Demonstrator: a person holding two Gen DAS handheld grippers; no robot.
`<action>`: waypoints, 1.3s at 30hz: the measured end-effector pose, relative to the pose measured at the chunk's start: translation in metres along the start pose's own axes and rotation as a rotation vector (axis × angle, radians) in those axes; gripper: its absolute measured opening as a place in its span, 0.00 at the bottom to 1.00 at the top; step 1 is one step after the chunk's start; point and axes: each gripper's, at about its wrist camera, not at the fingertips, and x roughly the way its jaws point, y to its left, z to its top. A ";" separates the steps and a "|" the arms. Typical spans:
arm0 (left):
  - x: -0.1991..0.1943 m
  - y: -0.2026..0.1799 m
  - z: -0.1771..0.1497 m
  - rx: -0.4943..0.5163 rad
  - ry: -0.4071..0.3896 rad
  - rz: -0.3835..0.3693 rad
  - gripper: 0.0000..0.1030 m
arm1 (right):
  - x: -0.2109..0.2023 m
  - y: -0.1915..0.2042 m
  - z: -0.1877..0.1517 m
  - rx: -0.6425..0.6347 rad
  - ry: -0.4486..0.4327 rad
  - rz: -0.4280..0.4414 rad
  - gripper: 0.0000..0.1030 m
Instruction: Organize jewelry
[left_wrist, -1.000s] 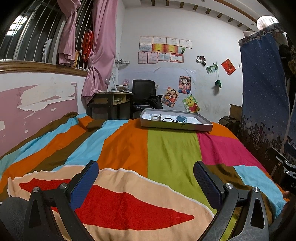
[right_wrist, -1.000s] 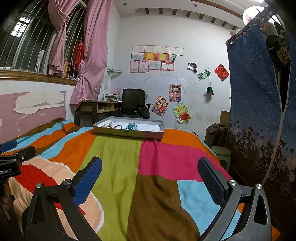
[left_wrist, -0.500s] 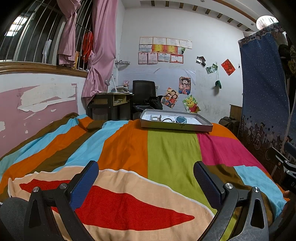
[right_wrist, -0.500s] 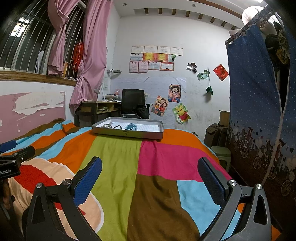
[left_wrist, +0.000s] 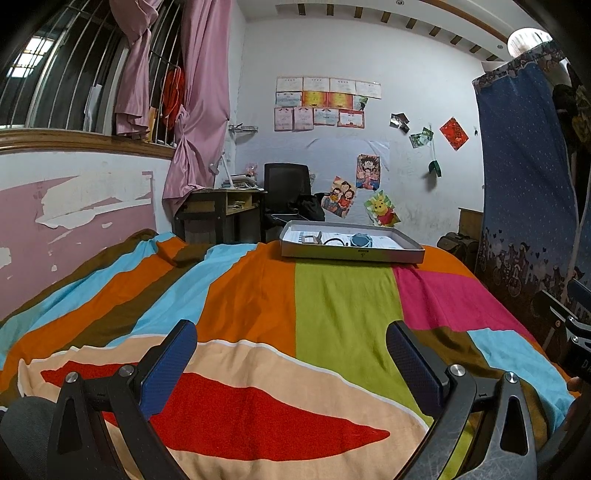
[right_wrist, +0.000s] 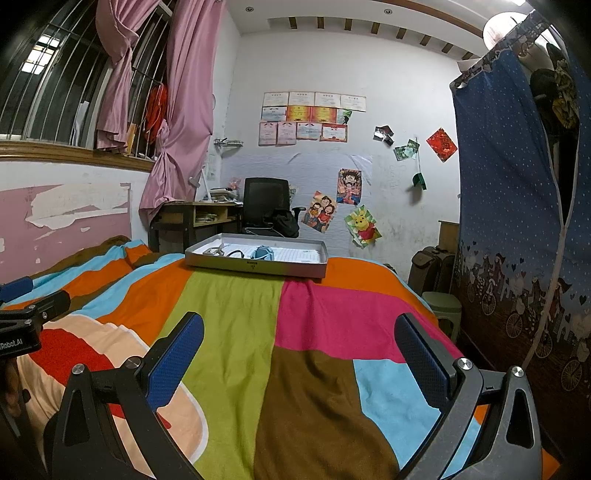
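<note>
Directly under both tools lies a soft, matt, slightly fuzzy patchwork cloth bedspread (left_wrist: 343, 306) in orange, green, pink and brown. The left gripper (left_wrist: 291, 334) has matt black plastic arms, shiny metal screw heads and blue dimpled rubbery pads (left_wrist: 166, 369); the right gripper (right_wrist: 299, 325) looks alike. Far ahead of the fingers sits a smooth grey cardboard-like tray (right_wrist: 255, 265) lined with white paper. Left of it hang satiny pink curtains (left_wrist: 201, 107) above a peeling painted wall (left_wrist: 74, 206).
</note>
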 end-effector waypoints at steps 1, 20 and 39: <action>0.000 0.000 0.001 0.001 -0.001 0.000 1.00 | 0.000 0.000 0.000 0.000 0.000 0.000 0.99; 0.001 0.004 0.003 0.003 -0.004 0.000 1.00 | 0.001 0.001 0.000 0.000 0.002 -0.001 0.99; -0.001 0.003 0.002 0.005 -0.007 0.001 1.00 | 0.000 0.000 0.000 0.000 0.002 0.000 0.99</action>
